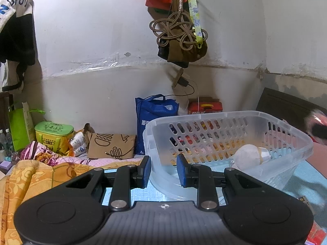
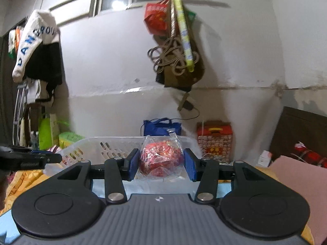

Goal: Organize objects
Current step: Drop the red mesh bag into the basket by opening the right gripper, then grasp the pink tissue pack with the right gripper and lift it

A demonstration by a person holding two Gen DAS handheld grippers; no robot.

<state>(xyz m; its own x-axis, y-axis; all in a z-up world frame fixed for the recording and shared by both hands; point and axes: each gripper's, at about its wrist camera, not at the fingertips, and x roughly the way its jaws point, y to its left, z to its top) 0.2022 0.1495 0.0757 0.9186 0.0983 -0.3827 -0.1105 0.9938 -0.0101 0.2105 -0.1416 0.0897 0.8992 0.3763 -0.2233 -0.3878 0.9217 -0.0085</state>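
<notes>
Red crinkly packet in clear plastic wrap (image 2: pixel 160 157), frame centre, gripped by right gripper (image 2: pixel 160 163) before translucent slotted plastic basket (image 2: pixel 98 149). Step: transport. Next: carry over rim, release. Left gripper (image 1: pixel 163 169) parted, empty.

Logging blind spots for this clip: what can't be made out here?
- Right wrist view: contents of the red item in clear crinkled plastic wrap, held by the right gripper; wrap glare hides them.
- Right wrist view: floor of the clear slotted plastic basket; gripper body blocks it.
- Left wrist view: pink-red object, motion-blurred, cut by the edge.
</notes>
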